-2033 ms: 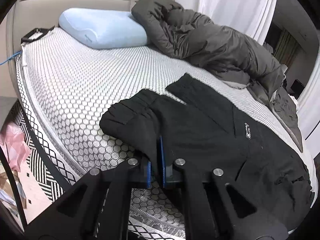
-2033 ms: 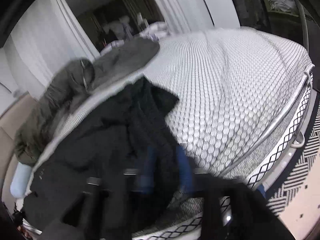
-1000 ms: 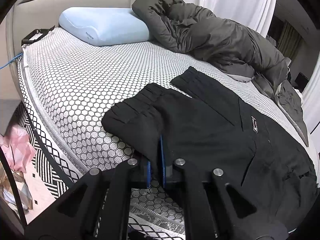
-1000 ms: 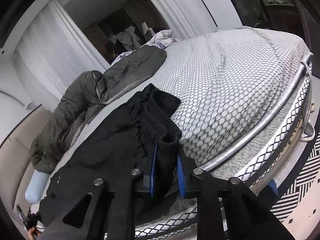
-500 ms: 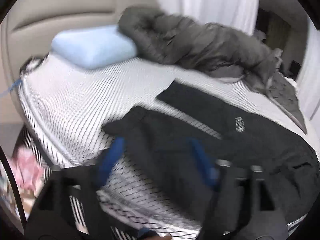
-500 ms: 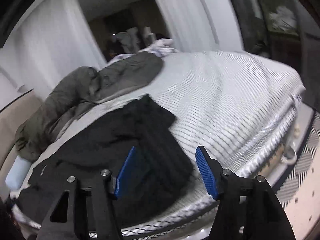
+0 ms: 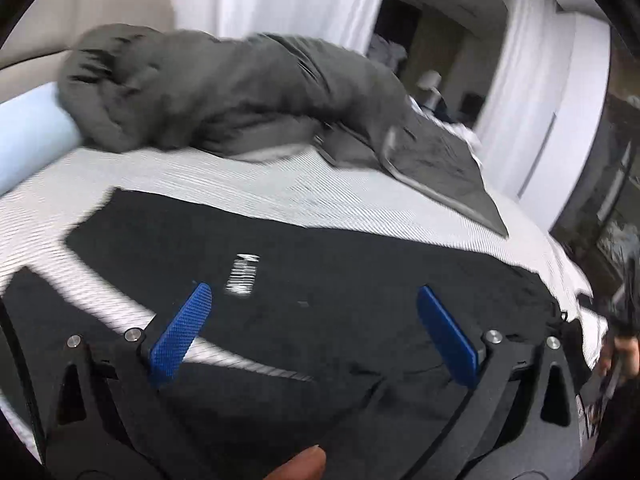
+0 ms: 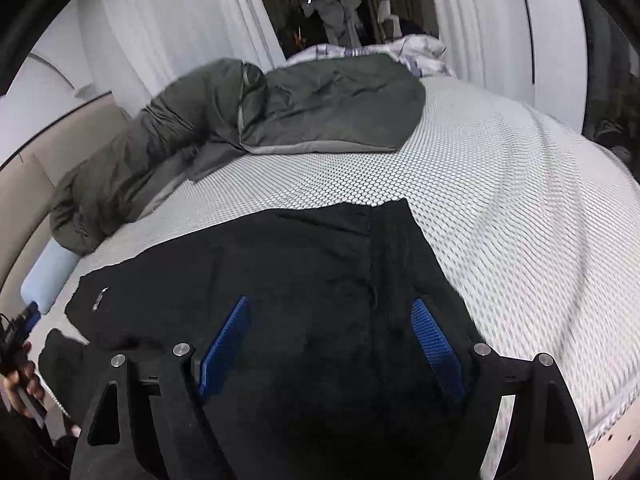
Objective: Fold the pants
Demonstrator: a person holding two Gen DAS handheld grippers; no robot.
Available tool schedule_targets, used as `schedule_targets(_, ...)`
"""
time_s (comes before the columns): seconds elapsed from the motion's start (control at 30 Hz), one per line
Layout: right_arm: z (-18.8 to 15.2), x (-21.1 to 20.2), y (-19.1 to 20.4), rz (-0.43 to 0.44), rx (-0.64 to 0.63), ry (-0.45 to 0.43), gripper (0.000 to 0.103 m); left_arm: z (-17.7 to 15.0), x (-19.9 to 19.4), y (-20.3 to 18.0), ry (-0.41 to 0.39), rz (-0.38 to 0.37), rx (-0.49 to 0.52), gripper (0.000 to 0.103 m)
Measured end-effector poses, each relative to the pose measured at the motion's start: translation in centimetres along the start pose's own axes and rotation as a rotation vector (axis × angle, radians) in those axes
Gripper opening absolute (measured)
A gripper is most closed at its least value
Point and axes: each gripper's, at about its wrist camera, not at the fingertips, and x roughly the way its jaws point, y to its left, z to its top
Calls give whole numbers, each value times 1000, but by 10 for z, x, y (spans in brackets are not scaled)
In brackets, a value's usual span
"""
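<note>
**Both grippers open over laid-out pants, next fold pending**

Left gripper: fingers spread wide, holding nothing. Black pants lie flat right under and between the fingertips; white label just past the left finger. Frame is motion-blurred. A strip of bedcover shows between two black parts near the left finger, so the legs look not quite stacked.

Right gripper: fingers also wide apart, empty. Pants fill the space between and beyond the fingers; the far edge ends just ahead of the tips, and a seam or fold line runs toward the right finger.

Beyond the pants: honeycomb bedcover, then a grey jacket well clear, a blue pillow far off the left finger side, curtains behind.

Judgement: cloth has been set down, regrasp comes next. To do it well, pinch both layers at an edge, not the top layer only, take matching corners with both grippers, lift evenly, and fold toward the label end without dragging. Risk: a single-layer grab skews the fold.
</note>
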Motion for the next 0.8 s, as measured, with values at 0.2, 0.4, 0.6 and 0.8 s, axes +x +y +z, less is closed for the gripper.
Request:
schedule_targets(0.2, 55, 93, -22, -172, -60, 148, 84, -8, 64, -21, 93, 58, 87, 102)
schedule_targets(0.4, 77, 175, -43, -128, -9, 370, 52, 13, 106, 11, 117, 99, 52, 102)
schedule_targets(0.6, 124, 181, -20, -241, -143, 214, 27, 45, 128, 36, 92, 170, 42, 102)
schedule_targets(0.8, 145, 192, -26, -355, -50, 195, 50, 53, 128, 61, 95, 241, 35, 102)
